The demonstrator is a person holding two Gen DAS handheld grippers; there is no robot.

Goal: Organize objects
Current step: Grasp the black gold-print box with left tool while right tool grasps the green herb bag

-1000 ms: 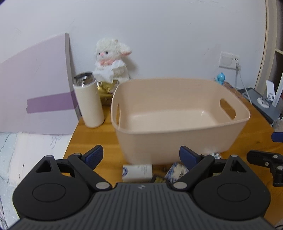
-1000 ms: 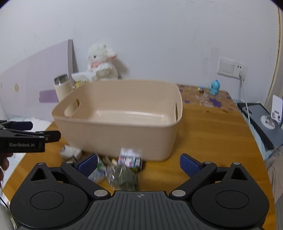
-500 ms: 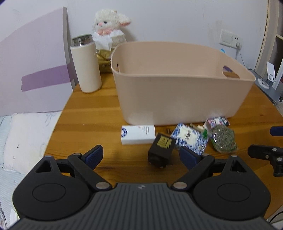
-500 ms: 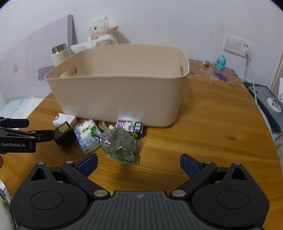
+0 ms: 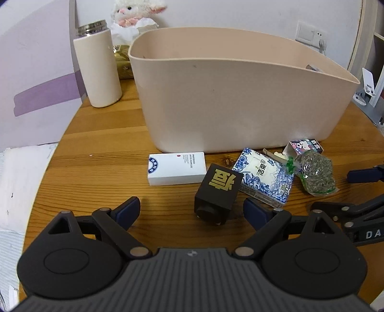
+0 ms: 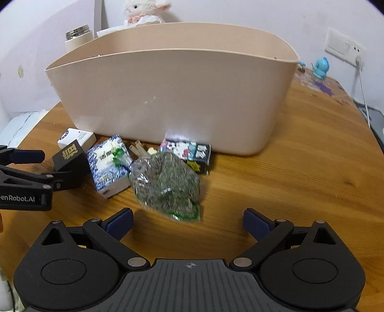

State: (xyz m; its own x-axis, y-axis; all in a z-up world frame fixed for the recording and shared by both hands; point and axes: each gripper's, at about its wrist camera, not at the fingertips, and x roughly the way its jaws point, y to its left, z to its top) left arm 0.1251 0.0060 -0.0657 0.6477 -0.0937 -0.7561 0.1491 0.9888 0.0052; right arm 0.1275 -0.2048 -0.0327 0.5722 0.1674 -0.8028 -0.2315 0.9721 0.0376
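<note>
A beige plastic tub stands on the wooden table. In front of it lie a white box, a black cube with gold print, a blue-white tissue pack, a clear bag of green-grey bits and a small cartoon box. My left gripper is open, low, just before the black cube. My right gripper is open, just before the bag.
A white thermos and a plush lamb stand behind the tub at the left. A purple board leans at the left table edge. A small blue figurine and a wall socket are at the far right.
Both grippers have dropped lower and moved closer to the objects in front of the tub. The tub's inside is no longer visible. Both stay open.
</note>
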